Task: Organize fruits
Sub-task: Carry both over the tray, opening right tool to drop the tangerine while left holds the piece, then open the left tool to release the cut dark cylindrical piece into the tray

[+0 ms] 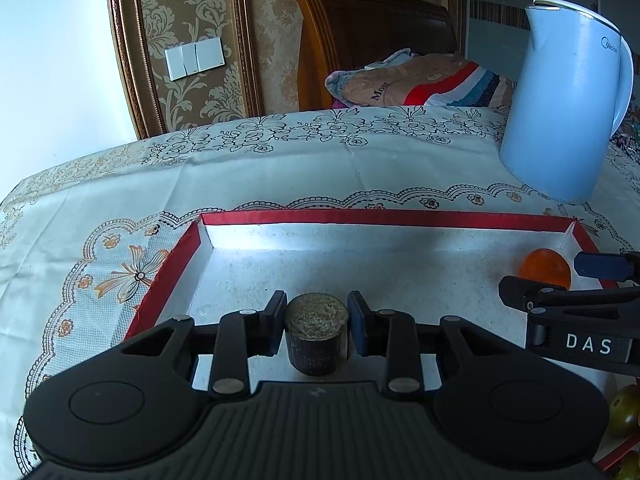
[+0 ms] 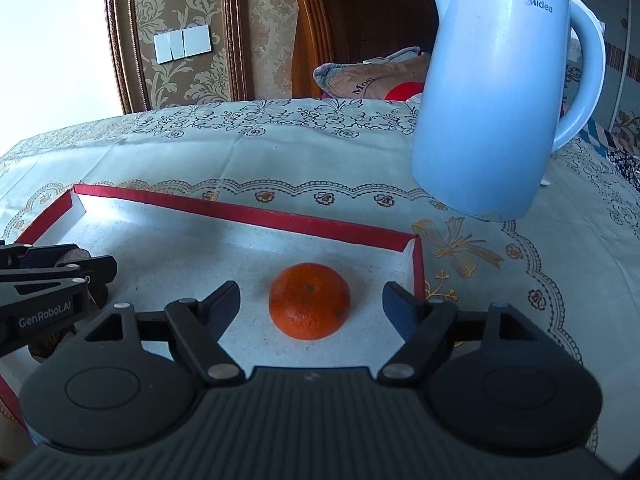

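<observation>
Fruit count first: I see one orange (image 2: 309, 300), one dark brown cylindrical piece (image 1: 316, 336) with a pale grainy top, and two greenish round fruits (image 1: 625, 410) at the lower right edge of my left wrist view, outside the tray as far as I can tell. One tray (image 2: 256, 215), white inside with a red rim, sits on the flowered tablecloth (image 2: 280, 152). One pale blue kettle (image 2: 496, 96) stands on the cloth just beyond the tray's far right corner.

Inside the tray I count two things: the orange near the right wall, resting on the floor, and the brown cylinder toward the near left side.

My left gripper (image 1: 316, 320) is pinching the brown cylinder, a finger pad pressed on each side, the piece upright between them. I cannot tell whether its base touches the tray floor.

My right gripper (image 2: 310, 304) is spread wide, with the orange centred between its fingertips and clear gaps on both sides; neither finger touches it. From the left wrist view the right gripper (image 1: 560, 276) comes in from the right, with the orange (image 1: 545, 268) showing between its fingers.

A bed headboard (image 1: 372, 36) and a folded striped blanket (image 1: 432, 80) lie behind the table.
</observation>
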`<state>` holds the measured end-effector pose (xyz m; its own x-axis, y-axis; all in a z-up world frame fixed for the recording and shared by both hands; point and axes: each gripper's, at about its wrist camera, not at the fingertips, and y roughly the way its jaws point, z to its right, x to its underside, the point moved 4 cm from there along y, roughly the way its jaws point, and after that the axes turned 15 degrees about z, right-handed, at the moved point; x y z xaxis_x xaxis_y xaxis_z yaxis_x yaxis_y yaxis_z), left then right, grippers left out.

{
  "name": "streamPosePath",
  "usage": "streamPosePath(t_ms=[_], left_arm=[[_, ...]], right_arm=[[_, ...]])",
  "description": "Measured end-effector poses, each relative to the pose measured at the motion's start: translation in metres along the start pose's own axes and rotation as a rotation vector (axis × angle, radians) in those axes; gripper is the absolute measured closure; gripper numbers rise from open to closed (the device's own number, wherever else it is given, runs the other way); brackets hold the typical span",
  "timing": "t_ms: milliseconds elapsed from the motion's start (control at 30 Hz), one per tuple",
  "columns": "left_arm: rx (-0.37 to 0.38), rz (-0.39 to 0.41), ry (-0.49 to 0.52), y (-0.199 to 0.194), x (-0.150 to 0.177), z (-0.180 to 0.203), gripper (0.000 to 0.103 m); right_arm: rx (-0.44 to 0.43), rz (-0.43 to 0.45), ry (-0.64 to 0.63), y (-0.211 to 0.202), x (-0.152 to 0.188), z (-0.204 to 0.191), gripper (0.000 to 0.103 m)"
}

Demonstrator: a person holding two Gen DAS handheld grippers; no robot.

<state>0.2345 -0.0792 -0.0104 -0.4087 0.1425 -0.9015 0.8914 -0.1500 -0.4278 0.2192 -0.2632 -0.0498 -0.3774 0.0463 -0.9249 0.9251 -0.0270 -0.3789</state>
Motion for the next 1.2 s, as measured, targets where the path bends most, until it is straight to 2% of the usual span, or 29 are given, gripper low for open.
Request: streamPosePath(t_ms=[133,267,733,1200], left_arm=[[0.004,-0.004,-0.006,0.0,0.0,-0.001,0.071],[0.007,-0.01,-0.005,-0.001,0.001,-0.001,0.071],[0.018,-0.018,-0.026,-0.006,0.002,-0.002,0.071],[0.013,0.013,-0.006,-0.018,0.002,-0.002,0.071]], right_arm=[[-0.001,0.001,-0.002,0.0,0.0,0.0,0.02],[-0.001,0.012,-0.009,-0.002,-0.001,-0.001,0.01],[-0.021,0.027,-0.025,-0.007,-0.001,-0.004,0.0],[-0.019,0.048,-0.048,-0.016,0.001,-0.006,0.0]])
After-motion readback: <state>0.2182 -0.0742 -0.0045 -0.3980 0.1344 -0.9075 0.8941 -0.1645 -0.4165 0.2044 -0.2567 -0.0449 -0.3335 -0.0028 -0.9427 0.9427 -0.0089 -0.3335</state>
